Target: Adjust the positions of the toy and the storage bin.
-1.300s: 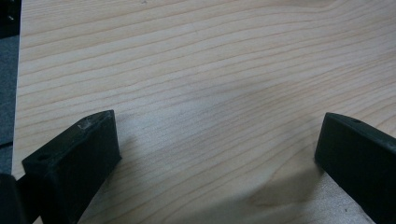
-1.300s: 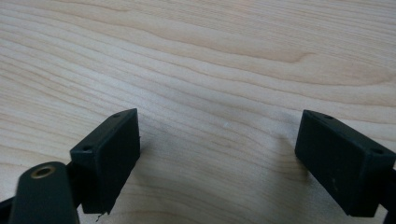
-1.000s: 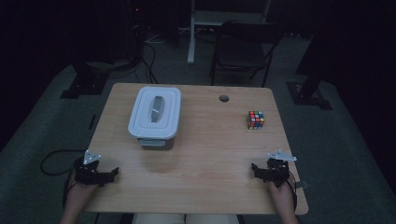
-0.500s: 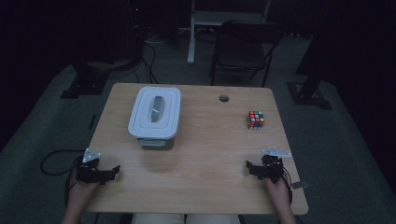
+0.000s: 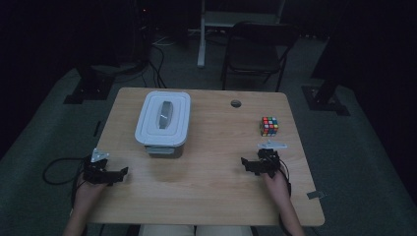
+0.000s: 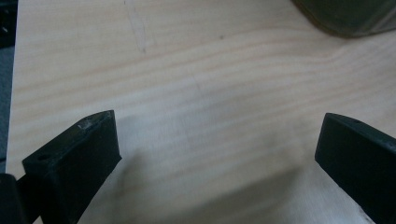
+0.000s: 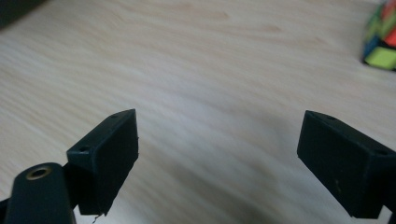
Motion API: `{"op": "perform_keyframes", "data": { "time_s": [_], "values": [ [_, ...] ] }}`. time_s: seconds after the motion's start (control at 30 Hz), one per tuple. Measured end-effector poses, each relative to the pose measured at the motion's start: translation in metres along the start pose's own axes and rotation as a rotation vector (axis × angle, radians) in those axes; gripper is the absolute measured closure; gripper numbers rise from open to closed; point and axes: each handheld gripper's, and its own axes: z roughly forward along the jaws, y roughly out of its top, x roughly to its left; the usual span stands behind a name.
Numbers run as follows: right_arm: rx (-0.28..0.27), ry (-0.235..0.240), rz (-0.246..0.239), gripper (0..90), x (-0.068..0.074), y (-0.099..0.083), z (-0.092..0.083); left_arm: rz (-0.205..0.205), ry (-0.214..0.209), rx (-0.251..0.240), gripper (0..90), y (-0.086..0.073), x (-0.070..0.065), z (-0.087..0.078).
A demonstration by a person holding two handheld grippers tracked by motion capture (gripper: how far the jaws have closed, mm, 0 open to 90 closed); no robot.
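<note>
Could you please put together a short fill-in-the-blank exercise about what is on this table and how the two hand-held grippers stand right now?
1. The lid of the white container is ____.
2. The colourful puzzle cube lies nearer to the ____ hand-held gripper.
3. The jaws of the left hand-held gripper stand ____, with bare wooden table between them.
4. Behind the table stands a dark ____.

Missing words: on; right; open; chair

A multicoloured puzzle cube (image 7: 382, 44) is cropped by the right gripper view's edge, one blurred corner visible. The grey lidded plastic container (image 6: 348, 16) is likewise cut off in the left gripper view; its contents stay hidden beneath the lid.
</note>
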Motion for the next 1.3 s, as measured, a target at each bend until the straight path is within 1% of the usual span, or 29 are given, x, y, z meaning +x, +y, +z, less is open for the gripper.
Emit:
{"op": "perform_keyframes", "data": {
  "time_s": [0.07, 0.17, 0.23, 0.27, 0.3, 0.33, 0.37, 0.4, 0.47, 0.5, 0.53, 0.63, 0.7, 0.77, 0.83, 0.9, 0.97, 1.0, 1.17, 1.23, 1.3],
  "values": [
    [-0.006, 0.009, 0.000, 12.5, 0.004, 0.006, 0.005, 0.003, -0.010, -0.003, 0.6, 0.004, 0.001, 0.004],
    [-0.017, 0.009, -0.009, 12.6, 0.009, 0.015, 0.013, 0.006, -0.006, -0.003, 0.6, 0.009, 0.003, 0.009],
    [-0.026, 0.013, -0.004, 12.5, 0.012, 0.021, 0.019, 0.005, -0.006, -0.008, 0.6, 0.012, 0.004, 0.012],
    [-0.033, 0.007, -0.003, 12.6, 0.014, 0.022, 0.020, 0.016, -0.001, 0.003, 0.6, 0.014, 0.003, 0.014],
    [-0.040, -0.015, -0.015, 12.6, 0.015, 0.025, 0.022, 0.024, 0.008, 0.003, 0.6, 0.016, 0.003, 0.017],
    [-0.048, -0.052, -0.037, 12.6, 0.018, 0.027, 0.024, 0.030, 0.008, 0.005, 0.6, 0.018, 0.004, 0.020],
    [-0.060, -0.077, -0.050, 12.6, 0.020, 0.030, 0.026, 0.027, 0.005, 0.010, 0.6, 0.020, 0.004, 0.022],
    [-0.065, -0.073, -0.043, 12.6, 0.021, 0.032, 0.027, 0.022, 0.003, 0.009, 0.6, 0.022, 0.005, 0.024],
    [-0.082, -0.040, -0.006, 12.7, 0.022, 0.037, 0.031, 0.012, -0.011, -0.002, 0.6, 0.026, 0.007, 0.028],
    [-0.088, -0.021, 0.006, 12.6, 0.024, 0.040, 0.034, 0.010, -0.010, -0.003, 0.6, 0.028, 0.008, 0.031],
    [-0.089, -0.014, 0.005, 12.7, 0.027, 0.043, 0.037, 0.008, -0.015, -0.010, 0.6, 0.030, 0.008, 0.033],
    [-0.080, -0.013, -0.021, 12.7, 0.035, 0.048, 0.046, 0.007, -0.024, -0.019, 0.6, 0.034, 0.009, 0.040],
    [-0.078, -0.012, -0.033, 12.7, 0.041, 0.052, 0.054, 0.002, -0.027, -0.017, 0.6, 0.038, 0.009, 0.044],
    [-0.078, 0.001, -0.027, 12.6, 0.044, 0.056, 0.060, 0.004, -0.026, -0.020, 0.6, 0.044, 0.010, 0.049],
    [-0.082, 0.007, -0.021, 12.6, 0.048, 0.060, 0.067, 0.003, -0.034, -0.028, 0.6, 0.048, 0.011, 0.052],
    [-0.078, 0.008, -0.025, 12.6, 0.051, 0.064, 0.073, 0.007, -0.026, -0.021, 0.6, 0.054, 0.012, 0.058],
    [-0.078, 0.010, -0.027, 12.7, 0.055, 0.068, 0.082, -0.021, -0.055, -0.028, 0.6, 0.058, 0.015, 0.061],
    [-0.076, 0.019, -0.022, 12.7, 0.057, 0.070, 0.086, -0.036, -0.059, -0.034, 0.6, 0.060, 0.015, 0.063],
    [-0.073, 0.043, -0.008, 12.7, 0.065, 0.077, 0.102, -0.065, -0.046, -0.052, 0.6, 0.072, 0.021, 0.069],
    [-0.082, 0.053, -0.007, 13.5, 0.069, 0.082, 0.109, -0.043, -0.038, -0.050, 0.6, 0.077, 0.021, 0.072],
    [-0.087, 0.048, -0.023, 14.8, 0.072, 0.086, 0.115, -0.041, -0.041, -0.061, 0.6, 0.080, 0.022, 0.074]
  ]
}}
